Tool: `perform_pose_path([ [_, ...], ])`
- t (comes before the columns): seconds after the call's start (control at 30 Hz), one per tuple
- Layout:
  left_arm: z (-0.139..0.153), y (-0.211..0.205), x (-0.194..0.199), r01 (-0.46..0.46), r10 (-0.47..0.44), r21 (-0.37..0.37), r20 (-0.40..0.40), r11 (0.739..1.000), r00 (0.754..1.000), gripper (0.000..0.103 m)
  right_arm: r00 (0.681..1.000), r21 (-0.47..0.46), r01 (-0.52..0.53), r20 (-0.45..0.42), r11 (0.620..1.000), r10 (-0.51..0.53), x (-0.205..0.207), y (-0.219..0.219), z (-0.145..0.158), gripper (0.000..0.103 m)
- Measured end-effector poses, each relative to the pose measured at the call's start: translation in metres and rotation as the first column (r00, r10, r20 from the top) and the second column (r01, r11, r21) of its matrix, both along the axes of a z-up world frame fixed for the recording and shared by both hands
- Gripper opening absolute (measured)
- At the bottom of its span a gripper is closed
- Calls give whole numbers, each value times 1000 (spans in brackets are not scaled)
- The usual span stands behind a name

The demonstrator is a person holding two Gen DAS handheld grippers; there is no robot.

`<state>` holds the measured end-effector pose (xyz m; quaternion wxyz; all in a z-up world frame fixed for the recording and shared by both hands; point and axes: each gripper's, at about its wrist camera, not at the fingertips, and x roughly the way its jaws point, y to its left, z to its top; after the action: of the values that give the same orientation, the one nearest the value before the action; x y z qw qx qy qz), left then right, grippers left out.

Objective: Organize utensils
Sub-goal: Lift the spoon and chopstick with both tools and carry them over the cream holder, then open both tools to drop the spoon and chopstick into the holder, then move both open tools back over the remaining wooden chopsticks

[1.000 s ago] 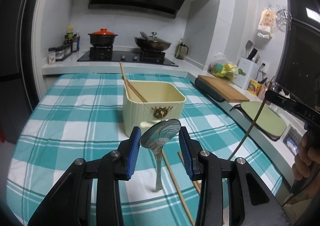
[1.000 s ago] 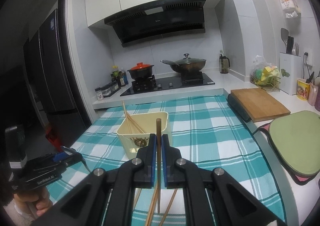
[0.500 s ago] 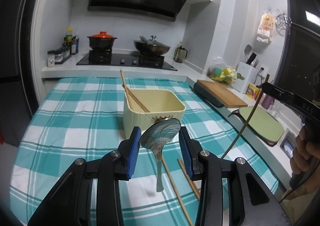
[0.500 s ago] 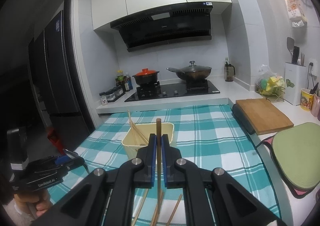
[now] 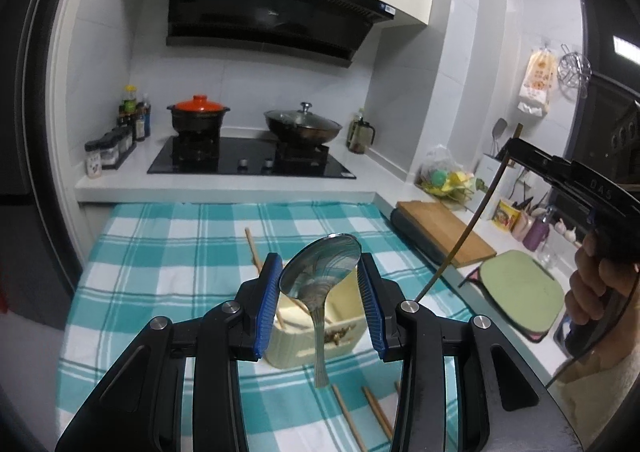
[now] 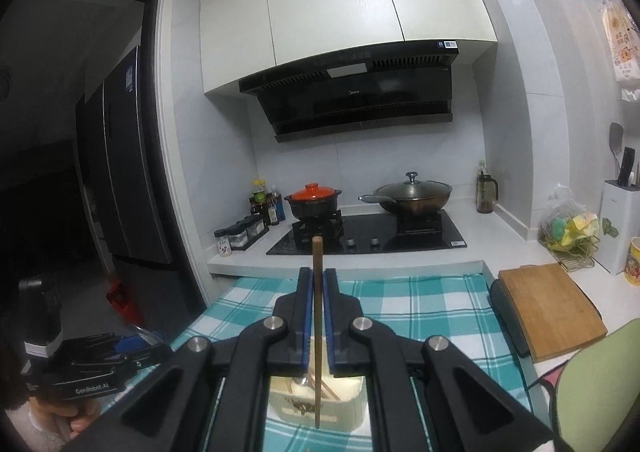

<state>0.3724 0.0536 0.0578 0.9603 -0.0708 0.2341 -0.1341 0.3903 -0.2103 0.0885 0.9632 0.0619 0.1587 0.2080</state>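
My left gripper (image 5: 319, 264) is shut on the bowl of a metal spoon (image 5: 320, 284), whose handle hangs down over a cream container (image 5: 344, 336) on the teal checked cloth (image 5: 160, 252). Chopsticks (image 5: 256, 252) lean inside the container, and loose chopsticks (image 5: 348, 416) lie on the cloth near me. My right gripper (image 6: 318, 274) is shut on one upright wooden chopstick (image 6: 317, 252), above the container (image 6: 344, 408). In the left wrist view the right gripper (image 5: 516, 148) is at the right, its chopstick (image 5: 476, 220) slanting down. In the right wrist view the left gripper (image 6: 120, 352) is at the lower left.
Behind the cloth is a hob (image 5: 248, 160) with an orange-lidded pot (image 5: 198, 118) and a lidded wok (image 5: 302, 128). Spice jars (image 5: 108, 148) stand at the left. A wooden board (image 5: 444, 228), a green mat (image 5: 520, 292) and a knife block (image 6: 620, 224) line the right counter.
Both grippers have risen and moved forward with the spoon and the chopstick still held. The container now sits lower in both views, under the held utensils.
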Motion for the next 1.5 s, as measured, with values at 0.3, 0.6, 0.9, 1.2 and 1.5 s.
perform_pose_path([
  [0.3,24,-13,78,-24,24,25,25,999,999,39,999,-32,-17,27,999,17,69,25,20,5],
  [0.6,-61,-31,143,-28,34,38,-183,999,983,39,984,-148,-76,-172,986,50,124,56,-70,5],
  [0.9,-113,-29,180,-71,91,79,-288,994,953,40,932,-180,-109,-361,978,37,168,71,-152,6],
  [1.2,-49,-5,143,-114,119,39,-196,993,973,77,948,-102,-61,-317,993,26,151,54,-94,31],
  [1.5,-42,5,6,-126,145,129,-156,984,977,95,985,-124,-36,-173,992,15,32,8,-37,36],
])
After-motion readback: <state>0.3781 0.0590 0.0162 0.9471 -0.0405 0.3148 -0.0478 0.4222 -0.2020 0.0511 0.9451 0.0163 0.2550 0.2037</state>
